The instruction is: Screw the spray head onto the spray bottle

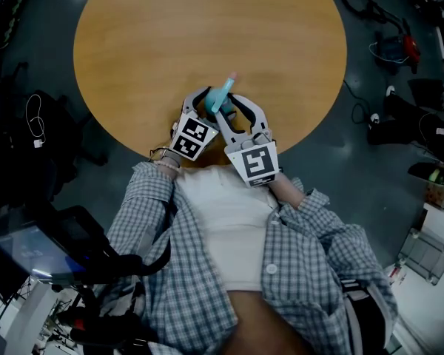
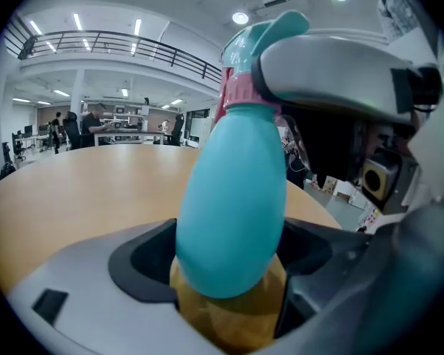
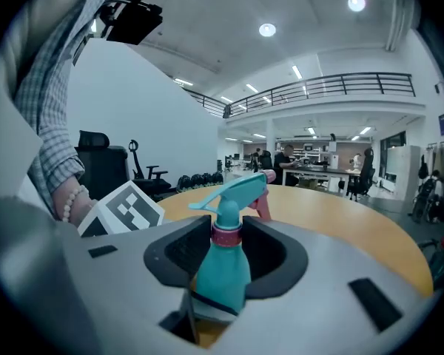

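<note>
A teal spray bottle (image 1: 220, 98) with a pink collar and a teal spray head on top is held over the near edge of the round wooden table (image 1: 207, 28). My left gripper (image 1: 206, 108) is shut on it. In the left gripper view the rounded bottle body (image 2: 233, 198) fills the gap of the left gripper (image 2: 229, 272). My right gripper (image 1: 233, 109) is shut on the neck. In the right gripper view the pink collar (image 3: 226, 235) sits in the right gripper (image 3: 226, 246), below the spray head (image 3: 233, 187). The right gripper's grey jaw crosses the spray head (image 2: 259, 39).
The left gripper's marker cube (image 3: 126, 209) and a wrist with a bead bracelet (image 3: 70, 198) are close by on the left. Bags and cables (image 1: 392, 46) lie on the floor to the right of the table. Desks and people (image 3: 311, 161) are far behind.
</note>
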Available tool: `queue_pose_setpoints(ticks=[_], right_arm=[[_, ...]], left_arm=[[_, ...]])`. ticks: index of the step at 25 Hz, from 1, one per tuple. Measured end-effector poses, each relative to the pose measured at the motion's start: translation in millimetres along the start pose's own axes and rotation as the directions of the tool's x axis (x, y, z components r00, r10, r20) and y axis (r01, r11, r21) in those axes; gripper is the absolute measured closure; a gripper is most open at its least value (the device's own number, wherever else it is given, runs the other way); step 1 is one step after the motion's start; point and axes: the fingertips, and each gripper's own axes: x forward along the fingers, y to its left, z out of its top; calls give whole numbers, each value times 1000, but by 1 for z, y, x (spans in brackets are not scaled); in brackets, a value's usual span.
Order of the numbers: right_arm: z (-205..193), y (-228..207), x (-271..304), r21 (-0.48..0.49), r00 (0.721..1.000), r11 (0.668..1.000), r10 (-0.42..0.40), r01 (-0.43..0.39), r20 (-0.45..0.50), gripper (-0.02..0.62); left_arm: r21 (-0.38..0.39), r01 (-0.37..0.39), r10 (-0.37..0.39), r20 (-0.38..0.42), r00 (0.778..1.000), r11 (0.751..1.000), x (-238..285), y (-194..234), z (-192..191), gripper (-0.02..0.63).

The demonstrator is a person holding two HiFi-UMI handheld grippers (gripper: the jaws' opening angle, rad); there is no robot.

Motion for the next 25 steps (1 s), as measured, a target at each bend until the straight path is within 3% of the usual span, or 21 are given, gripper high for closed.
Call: queue_pose_setpoints(ticks=[4,7,11,14,16,18,20,22,25], right_arm=[[-10,2,0,8,991,994,114,-113,-76,468],[-14,2,-6,-9,966,972,234,-237,-111,445],[-5,-9,-18,-36,918,922,378,-384,-120,445],[21,-23,-25,-121,887,880,447,-459,-116,437],[31,-31,-26,-231,856,825,485,-515,-178,362],[34,-36,-24,-371,822,734,492,-568,-285,348],[36,-35,-20,-509,785,598,476,-619,-396,348],[35,-27,-17,-599,726,418,472,-684,-500,348],[25,-14,-14,-613,594,124,453,-781,-665,348]], left_arm=[[9,12,-12,0,1000,1000,1,-1,1,201],[14,20,-20,-1,1000,1000,1,-2,1,201],[25,35,-34,-4,999,999,2,-4,0,201],[33,48,-48,-6,999,998,2,-6,0,201],[39,59,-59,-9,998,997,1,-7,0,201],[46,73,-73,-12,997,996,0,-9,0,201],[53,85,-84,-17,996,995,0,-10,-1,201],[60,95,-93,-22,995,994,1,-11,-4,201],[61,105,-103,-27,994,993,4,-10,-9,201]])
